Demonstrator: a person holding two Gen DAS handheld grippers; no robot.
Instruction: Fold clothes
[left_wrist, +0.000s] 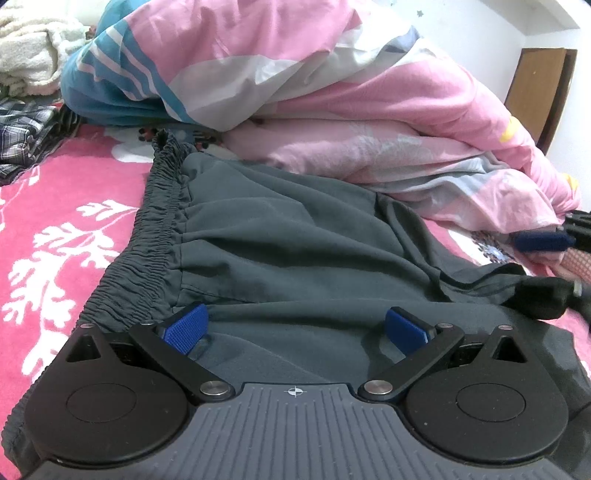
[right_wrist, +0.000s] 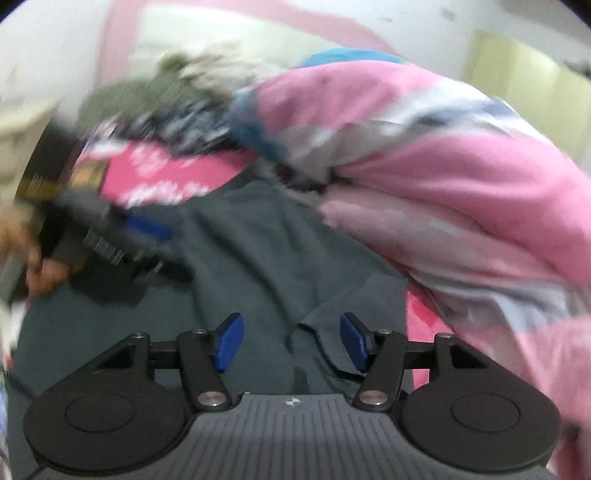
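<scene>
The left gripper (left_wrist: 295, 328) sits low over a pair of dark grey trousers (left_wrist: 288, 236), its two blue-padded fingers (left_wrist: 186, 328) spread wide apart with nothing between them but the cloth lying flat beneath. The trousers stretch from the gripper toward twelve o'clock, their gathered elastic waistband (left_wrist: 147, 236) running along the edge from nine toward eleven o'clock, and their surface is creased in loose folds. At three o'clock in the left wrist view the right gripper (left_wrist: 546, 242) shows at the frame edge, near the rumpled far end of the trousers. In its own view, which is smeared with motion blur, the right gripper (right_wrist: 291, 341) also has its blue fingers (right_wrist: 229, 343) standing apart, empty, above a fold of the trousers (right_wrist: 266, 258). At nine o'clock there, a hand (right_wrist: 33, 258) grips the handle of the left gripper (right_wrist: 144, 225), which lies over the grey cloth. The trousers rest on a bed sheet (left_wrist: 55, 240) of deep pink with white leaf patterns, seen from seven to ten o'clock. A bulky quilt (left_wrist: 332, 85) in pink, white and blue is heaped from twelve to two o'clock, its lower edge touching the trousers. A checked garment (left_wrist: 26, 129) and a cream fleecy blanket (left_wrist: 33, 51) lie at ten to eleven o'clock, and a brown door (left_wrist: 539, 92) stands at two o'clock.
</scene>
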